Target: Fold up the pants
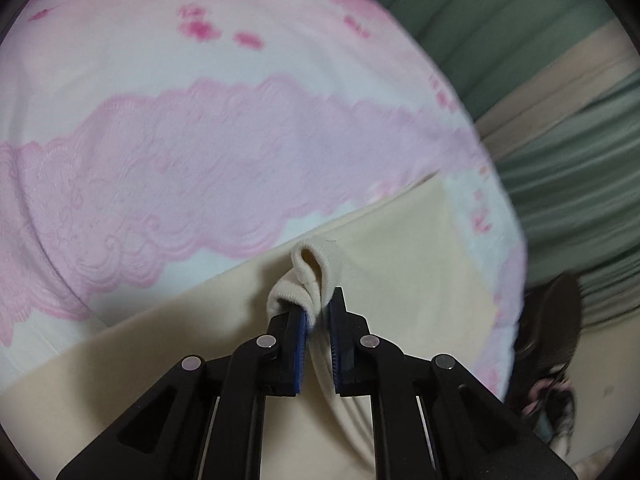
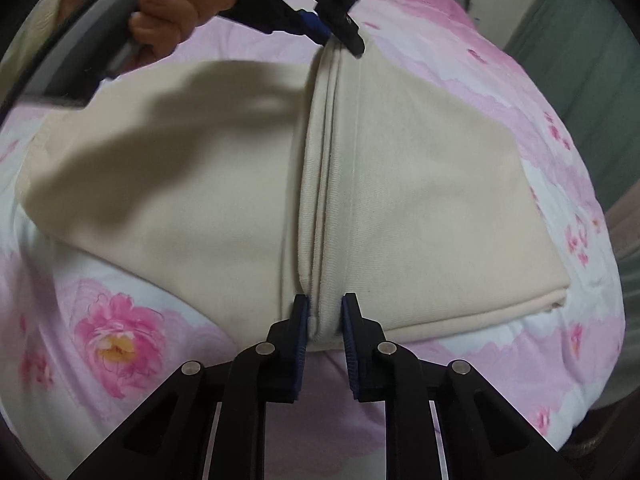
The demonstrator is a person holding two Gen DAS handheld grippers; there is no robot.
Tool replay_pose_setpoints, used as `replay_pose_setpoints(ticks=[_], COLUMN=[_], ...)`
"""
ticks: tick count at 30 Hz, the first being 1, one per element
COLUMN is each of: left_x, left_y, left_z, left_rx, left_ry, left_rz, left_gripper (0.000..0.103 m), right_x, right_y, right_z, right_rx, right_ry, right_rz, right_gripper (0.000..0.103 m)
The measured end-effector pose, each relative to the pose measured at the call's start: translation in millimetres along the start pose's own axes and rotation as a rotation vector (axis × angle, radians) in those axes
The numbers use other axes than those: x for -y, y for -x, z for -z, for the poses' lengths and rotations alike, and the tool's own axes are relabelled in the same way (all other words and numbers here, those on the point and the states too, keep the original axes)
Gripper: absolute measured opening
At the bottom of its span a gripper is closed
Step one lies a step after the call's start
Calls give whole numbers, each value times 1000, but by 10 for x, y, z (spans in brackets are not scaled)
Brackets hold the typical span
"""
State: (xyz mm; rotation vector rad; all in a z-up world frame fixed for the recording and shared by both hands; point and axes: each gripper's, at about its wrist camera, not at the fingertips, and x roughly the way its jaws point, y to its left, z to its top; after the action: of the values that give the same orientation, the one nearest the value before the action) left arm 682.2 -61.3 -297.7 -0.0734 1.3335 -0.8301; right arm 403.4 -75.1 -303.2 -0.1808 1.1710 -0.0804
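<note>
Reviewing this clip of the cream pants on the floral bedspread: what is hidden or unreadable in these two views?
- Left wrist view: the dark object at the right edge is blurred and unidentifiable.
- Left wrist view: the left gripper covers the near part of the pants.
- Right wrist view: the pants' underside and layer count, hidden by the top layer.
- Right wrist view: the hand holding the left gripper is cut off by the top edge.
</note>
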Motion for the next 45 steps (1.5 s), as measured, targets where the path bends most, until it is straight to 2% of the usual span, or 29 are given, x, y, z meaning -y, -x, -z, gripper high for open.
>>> replay_pose_setpoints(ticks=[3,5,9,10,11,12,13,14,17,20,21,22,24,27,30,32,36,41,45], left_x=[-80,-43,67,90,157,225,288,333,447,614,639,690,795,911,1035,1104,1180,1137,871], left_y=[-94,-93,-108,-102,-55,24,105,225,549,915,1025,1155,1361,1640,1904,2036,2186,2357,2414], left_z=[30,47,59,60,85,112,146,183,302,530,603,717,958,1353,1790,2083,2598,3031,3257], left_rx=[-34,-36,-61,-67,-67,-45,-11,20,41,96,105,119,141,177,229,269,331,413,457], left_ry=[-12,-26,-54,-63,-90,-126,-161,-187,-191,-210,-201,-186,-159,-90,38,126,272,395,464], left_rz=[-29,-49,-108,-134,-206,-284,-329,-348,-383,-480,-499,-523,-575,-602,-602,-600,-592,-580,-592], left_gripper=[16,16,17,22,39,52,65,65,65,66,67,67,70,74,78,87,89,89,89], right_x=[14,88,31,15,21,18,19,27,67,127,173,228,371,546,695,782,905,819,599], right_y=[-149,-224,-249,-263,-279,-261,-221,-168,42,324,434,530,711,992,1289,1477,1774,1939,1930], right_z=[3,-61,-64,-57,-78,-75,-70,-62,-27,31,51,66,65,73,109,131,164,165,122], right_rx=[-44,-42,-49,-54,-56,-51,-40,-29,-5,34,50,64,96,136,189,229,290,307,297], right_ry=[-10,9,38,42,47,57,72,83,102,113,106,96,80,85,109,132,155,184,221], right_rz=[-36,-40,-51,-60,-69,-79,-90,-98,-169,-190,-186,-185,-182,-179,-183,-192,-246,-306,-338], right_gripper=[19,19,26,31,34,40,44,44,46,53,58,62,62,63,64,67,71,71,71])
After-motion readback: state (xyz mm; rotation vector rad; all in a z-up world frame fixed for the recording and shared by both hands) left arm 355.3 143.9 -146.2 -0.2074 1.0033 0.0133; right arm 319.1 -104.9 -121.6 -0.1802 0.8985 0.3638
